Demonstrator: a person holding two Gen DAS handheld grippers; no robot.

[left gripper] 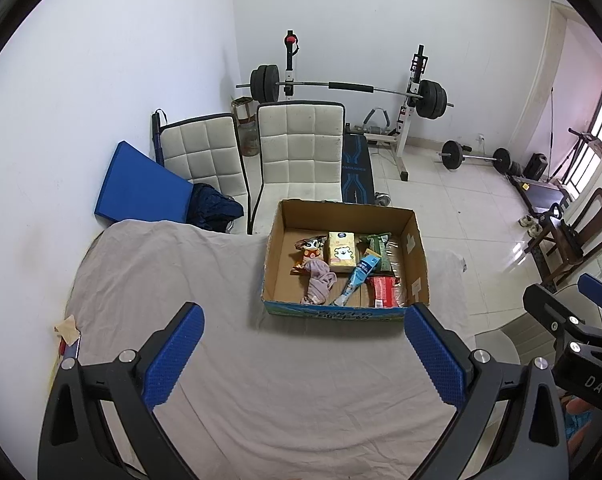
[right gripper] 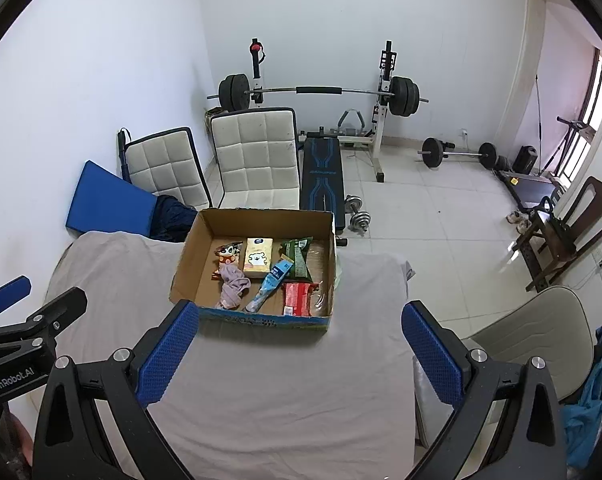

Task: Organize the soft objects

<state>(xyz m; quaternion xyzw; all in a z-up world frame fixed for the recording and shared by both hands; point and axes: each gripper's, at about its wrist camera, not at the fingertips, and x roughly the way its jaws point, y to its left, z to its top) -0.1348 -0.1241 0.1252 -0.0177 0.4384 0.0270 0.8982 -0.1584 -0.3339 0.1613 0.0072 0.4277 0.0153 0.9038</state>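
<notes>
- Both grippers are spread wide with nothing between the blue ribbed pads: the left gripper [left gripper: 303, 354] and the right gripper [right gripper: 299, 350] both hover over the wrinkled beige sheet-covered table [left gripper: 173, 280].
- The soft stuff sits in the open brown cardboard box [left gripper: 417, 248] at the table's far edge, well clear of both grippers.
- Inside it: a crumpled pinkish cloth [left gripper: 317, 280] near the front, lying over the lower end of an orange cartoon snack bag [left gripper: 309, 250]. Right next to that is a yellow tissue pack with a white bear [left gripper: 341, 254], then a light blue tube-shaped packet [left gripper: 357, 280] lying diagonally, a green packet [left gripper: 375, 248] at the back and a red packet [left gripper: 383, 290] at the front right.
- Only the right wrist view shows the chrome dumbbells [right gripper: 355, 210] on the tiled floor beside the black and blue weight bench [right gripper: 321, 176].
- Only the left wrist view catches the tan scrap of paper [left gripper: 69, 328] at the table's left edge.
- Each camera sees the other gripper at its frame edge.
</notes>
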